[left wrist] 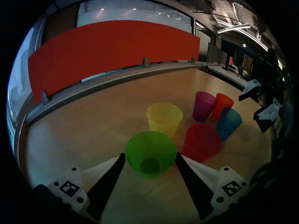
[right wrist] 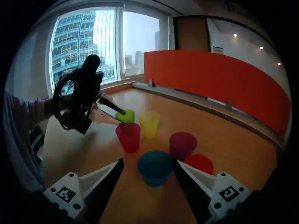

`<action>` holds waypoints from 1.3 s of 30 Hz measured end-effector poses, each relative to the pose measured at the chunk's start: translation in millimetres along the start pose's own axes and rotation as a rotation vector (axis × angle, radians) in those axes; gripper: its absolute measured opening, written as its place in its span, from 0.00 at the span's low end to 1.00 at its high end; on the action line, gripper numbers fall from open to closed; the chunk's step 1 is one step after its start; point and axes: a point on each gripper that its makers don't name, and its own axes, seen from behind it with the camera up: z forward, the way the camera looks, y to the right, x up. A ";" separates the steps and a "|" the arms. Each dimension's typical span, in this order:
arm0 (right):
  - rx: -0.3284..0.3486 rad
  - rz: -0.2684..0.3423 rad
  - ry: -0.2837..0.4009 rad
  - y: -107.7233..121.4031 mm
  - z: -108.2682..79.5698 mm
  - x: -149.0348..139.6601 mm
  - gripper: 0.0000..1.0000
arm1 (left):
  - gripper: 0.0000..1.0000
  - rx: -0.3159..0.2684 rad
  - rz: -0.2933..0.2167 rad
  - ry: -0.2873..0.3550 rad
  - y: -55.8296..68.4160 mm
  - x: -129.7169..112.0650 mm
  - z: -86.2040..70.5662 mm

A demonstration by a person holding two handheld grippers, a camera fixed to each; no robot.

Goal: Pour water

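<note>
In the left gripper view a green cup (left wrist: 150, 153) sits between my left gripper's (left wrist: 149, 156) fingers, both pressing its sides just under the rim. From the right gripper view, that left gripper (right wrist: 119, 111) holds the green cup (right wrist: 126, 116) behind a red cup (right wrist: 128, 136). A blue cup (right wrist: 155, 168) stands between my right gripper's (right wrist: 147, 162) spread fingers, touching the right one with a gap on the left. The left gripper view shows the right gripper (left wrist: 247, 108) beside the blue cup (left wrist: 228, 122). I cannot tell whether any cup holds water.
A yellow cup (left wrist: 164, 118), red cup (left wrist: 202, 142), purple cup (left wrist: 203, 106) and orange cup (left wrist: 222, 105) cluster on the wooden table (left wrist: 93, 123). An orange partition (left wrist: 112, 48) runs along the far edge. A person's sleeve (right wrist: 17, 123) is at the left.
</note>
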 end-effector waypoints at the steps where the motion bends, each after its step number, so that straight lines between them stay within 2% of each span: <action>1: 0.000 0.000 0.000 0.0 0.1 -0.1 1.00 | 1.00 0.001 -0.001 0.001 -0.4 0.5 0.6; 15: -0.004 0.000 0.003 1.2 -0.8 1.0 1.00 | 1.00 -0.003 0.000 0.006 1.0 2.5 3.3; 17: -0.004 0.000 0.004 1.3 -0.9 1.1 1.00 | 0.99 -0.005 0.002 0.003 2.2 1.8 3.9; 21: -0.004 0.001 0.004 1.3 -1.1 0.5 1.00 | 0.89 -0.004 0.007 -0.001 3.0 1.0 4.0; 29: -0.001 0.003 0.003 0.5 -1.7 -0.3 1.00 | 0.88 -0.007 0.005 -0.003 3.5 1.4 2.1; 39: -0.004 0.003 -0.013 -0.8 4.0 -8.3 1.00 | 0.88 0.006 0.000 0.030 -0.6 11.4 -12.3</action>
